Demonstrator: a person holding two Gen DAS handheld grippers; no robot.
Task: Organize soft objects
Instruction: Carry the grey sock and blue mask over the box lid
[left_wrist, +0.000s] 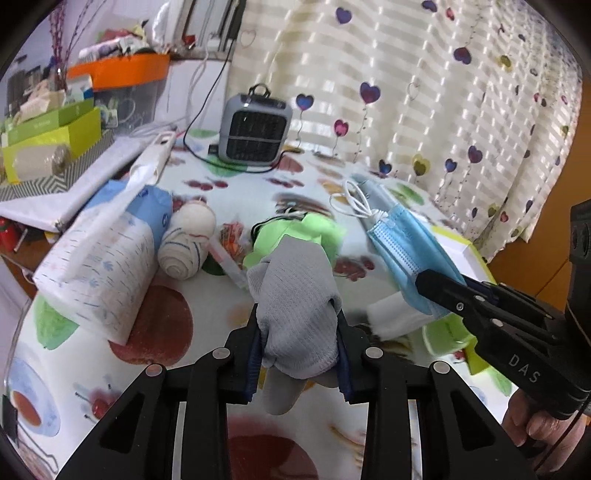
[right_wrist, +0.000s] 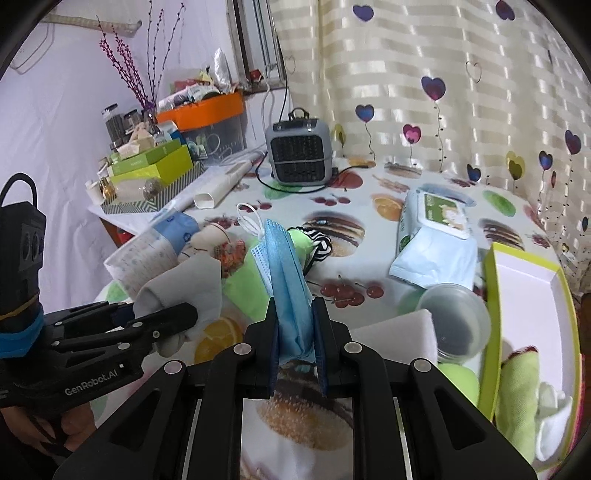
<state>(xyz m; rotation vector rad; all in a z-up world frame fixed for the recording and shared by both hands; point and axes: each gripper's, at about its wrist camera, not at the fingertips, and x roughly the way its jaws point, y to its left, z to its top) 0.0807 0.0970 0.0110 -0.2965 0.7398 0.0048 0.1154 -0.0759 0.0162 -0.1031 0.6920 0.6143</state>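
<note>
Left gripper (left_wrist: 300, 341) is clamped on a grey sock (left_wrist: 295, 295), held above the near part of the fruit-print table (left_wrist: 207, 325). Behind it lie a tissue pack (left_wrist: 99, 266) at left and a green cloth (left_wrist: 299, 232). Right gripper (right_wrist: 295, 343) is clamped on a blue face mask (right_wrist: 288, 273), raised over the table, with a green-rimmed box (right_wrist: 532, 295) at right.

Table (right_wrist: 406, 184) under fruit-print cloth; on it: grey heater (right_wrist: 298, 149), wipes pack (right_wrist: 436, 221), tissue pack (left_wrist: 96, 269), lime box (right_wrist: 491, 314).
</note>
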